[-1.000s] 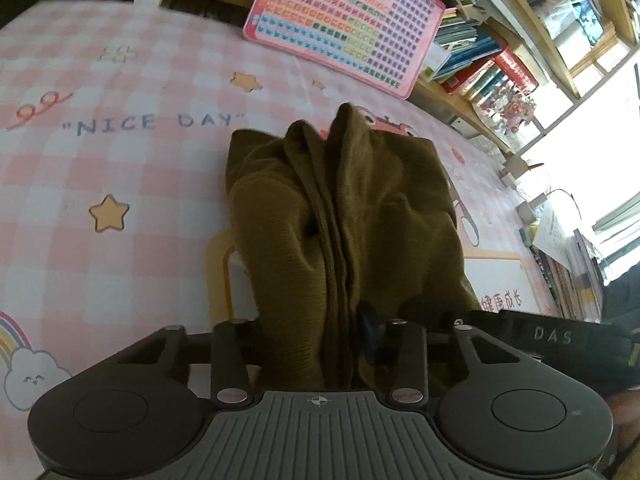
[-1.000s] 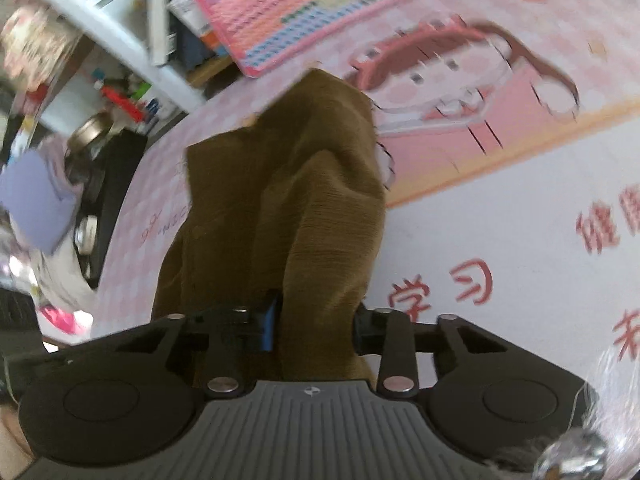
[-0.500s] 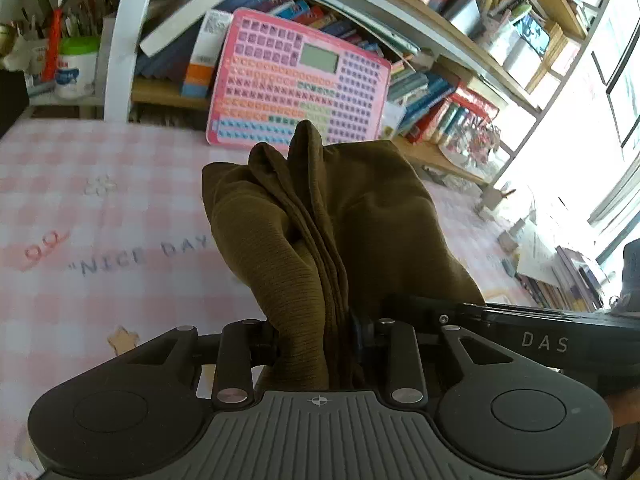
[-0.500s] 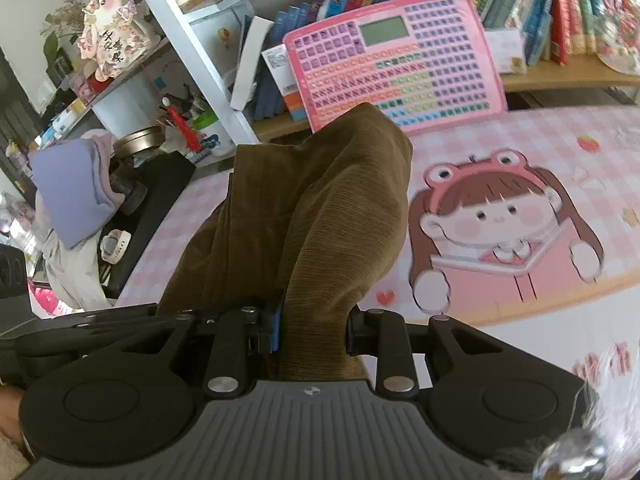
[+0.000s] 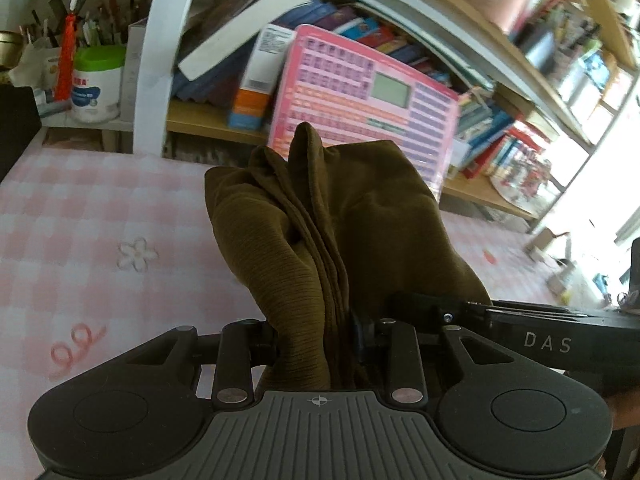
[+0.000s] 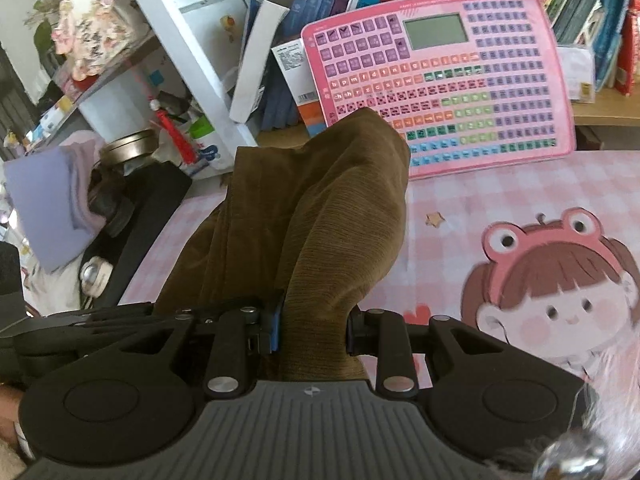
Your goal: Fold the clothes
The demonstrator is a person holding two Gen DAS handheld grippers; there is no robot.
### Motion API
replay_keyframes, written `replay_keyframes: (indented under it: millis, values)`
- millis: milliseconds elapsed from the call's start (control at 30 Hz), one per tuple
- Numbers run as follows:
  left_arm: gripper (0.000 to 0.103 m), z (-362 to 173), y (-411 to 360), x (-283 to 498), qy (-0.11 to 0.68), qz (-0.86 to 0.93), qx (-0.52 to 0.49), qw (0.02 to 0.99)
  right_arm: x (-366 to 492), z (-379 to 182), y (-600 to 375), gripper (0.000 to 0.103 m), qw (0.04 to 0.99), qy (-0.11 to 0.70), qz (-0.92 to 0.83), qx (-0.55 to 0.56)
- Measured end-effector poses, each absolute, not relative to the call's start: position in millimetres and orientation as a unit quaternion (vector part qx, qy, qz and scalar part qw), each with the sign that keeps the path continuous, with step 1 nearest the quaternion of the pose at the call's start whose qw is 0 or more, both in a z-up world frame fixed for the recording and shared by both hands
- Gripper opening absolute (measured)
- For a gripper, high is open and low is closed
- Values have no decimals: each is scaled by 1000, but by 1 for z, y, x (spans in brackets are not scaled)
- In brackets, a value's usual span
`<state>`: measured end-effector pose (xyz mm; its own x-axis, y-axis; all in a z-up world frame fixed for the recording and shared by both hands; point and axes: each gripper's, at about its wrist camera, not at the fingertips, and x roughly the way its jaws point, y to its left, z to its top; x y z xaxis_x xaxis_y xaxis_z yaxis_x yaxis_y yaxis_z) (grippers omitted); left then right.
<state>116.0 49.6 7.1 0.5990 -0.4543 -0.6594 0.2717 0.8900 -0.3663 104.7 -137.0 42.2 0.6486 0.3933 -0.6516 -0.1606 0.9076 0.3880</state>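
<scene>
I have the left tool (image 5: 316,344) clamped on a bunch of the brown garment (image 5: 320,232), which rises through the centre of the left wrist frame in thick ribbed folds. My right tool (image 6: 314,330) is likewise clenched on the same cloth (image 6: 320,216), filling the middle of the right wrist frame. The garment is held up above the pink checked worktop (image 5: 80,248). A pink keyboard toy (image 6: 460,80) leans against the bookshelf (image 5: 200,120) in the upper part of both frames. A cartoon girl print (image 6: 560,300) sits lower right in the right wrist view.
</scene>
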Motion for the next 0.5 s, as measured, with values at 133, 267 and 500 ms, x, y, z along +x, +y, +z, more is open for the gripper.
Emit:
replay_keyframes:
  millis: [133, 267, 500]
  values:
    - [30, -7, 55, 137, 400, -194, -117, 888, 130, 29, -131, 26, 896, 390, 154, 149]
    - [31, -21, 60, 155, 404, -188, -119, 887, 148, 14, -127, 26, 894, 393, 153, 152]
    - [39, -43, 71, 170, 423, -185, -130, 877, 165, -14, -138, 39, 875, 428, 130, 186]
